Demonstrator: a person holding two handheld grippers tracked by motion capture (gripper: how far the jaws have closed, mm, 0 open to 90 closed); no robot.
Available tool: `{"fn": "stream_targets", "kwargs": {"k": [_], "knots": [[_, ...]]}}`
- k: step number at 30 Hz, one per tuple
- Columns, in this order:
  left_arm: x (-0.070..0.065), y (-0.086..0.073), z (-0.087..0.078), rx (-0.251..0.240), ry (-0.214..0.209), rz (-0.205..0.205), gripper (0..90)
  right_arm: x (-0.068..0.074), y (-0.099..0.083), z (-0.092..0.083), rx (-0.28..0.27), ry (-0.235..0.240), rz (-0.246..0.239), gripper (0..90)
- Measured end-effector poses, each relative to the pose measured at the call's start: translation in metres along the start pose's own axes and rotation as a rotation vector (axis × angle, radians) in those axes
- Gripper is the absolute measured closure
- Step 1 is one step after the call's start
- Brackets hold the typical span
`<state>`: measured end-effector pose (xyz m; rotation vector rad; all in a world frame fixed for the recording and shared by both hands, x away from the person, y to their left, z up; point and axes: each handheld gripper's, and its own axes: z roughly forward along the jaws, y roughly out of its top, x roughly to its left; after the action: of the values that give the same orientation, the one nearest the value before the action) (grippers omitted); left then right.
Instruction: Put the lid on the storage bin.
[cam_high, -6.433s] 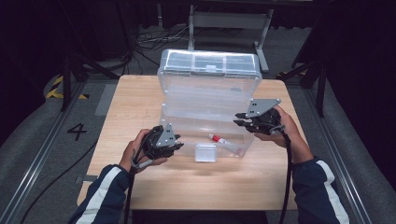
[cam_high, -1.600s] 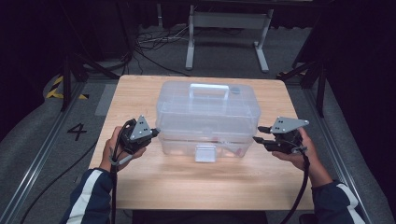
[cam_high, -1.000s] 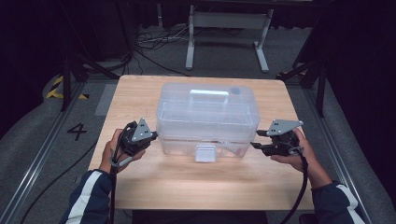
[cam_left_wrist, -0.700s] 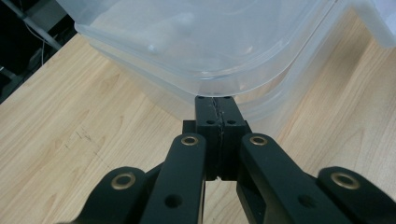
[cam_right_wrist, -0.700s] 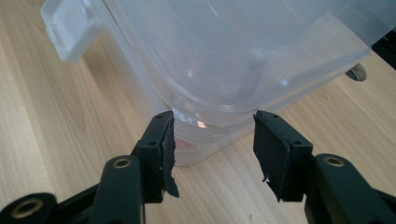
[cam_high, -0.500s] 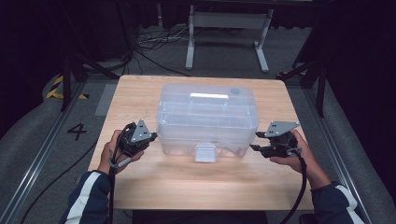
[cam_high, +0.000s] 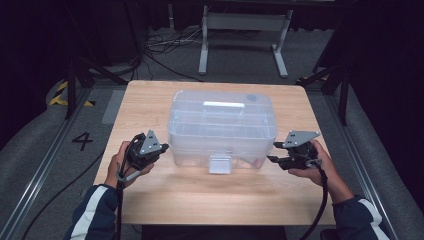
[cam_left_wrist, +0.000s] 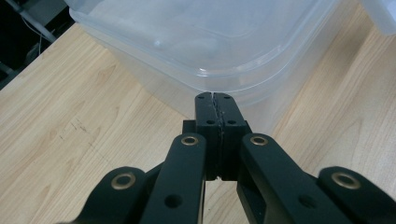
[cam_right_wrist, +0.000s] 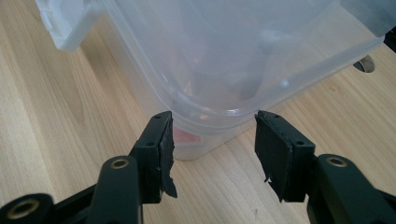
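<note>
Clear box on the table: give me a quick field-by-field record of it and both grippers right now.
box: clear plastic box on the wooden table, lid down
front latch: white latch at the middle of the near side
contents: something red low inside near the right corner, too blurred to name
left gripper: left gripper shut, empty, tips at the box's left corner
right gripper: right gripper open, empty, jaws either side of the right corner
</note>
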<state>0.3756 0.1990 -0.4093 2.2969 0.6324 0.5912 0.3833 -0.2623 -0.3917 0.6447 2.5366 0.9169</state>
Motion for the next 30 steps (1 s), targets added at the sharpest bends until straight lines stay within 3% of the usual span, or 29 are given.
{"fn": "stream_targets", "kwargs": {"k": [13, 19, 30], "knots": [[-0.001, -0.003, -0.006, -0.032, -0.023, -0.013, 80.6, 0.001, -0.001, -0.002, -0.018, -0.020, -0.005, 46.5], [-0.004, -0.005, -0.005, -0.018, -0.020, -0.005, 76.6, 0.001, -0.001, -0.004, -0.021, -0.028, -0.024, 46.3], [-0.005, -0.014, -0.009, 0.003, -0.021, -0.007, 61.4, 0.003, -0.005, -0.010, -0.006, -0.056, -0.062, 44.9]]}}
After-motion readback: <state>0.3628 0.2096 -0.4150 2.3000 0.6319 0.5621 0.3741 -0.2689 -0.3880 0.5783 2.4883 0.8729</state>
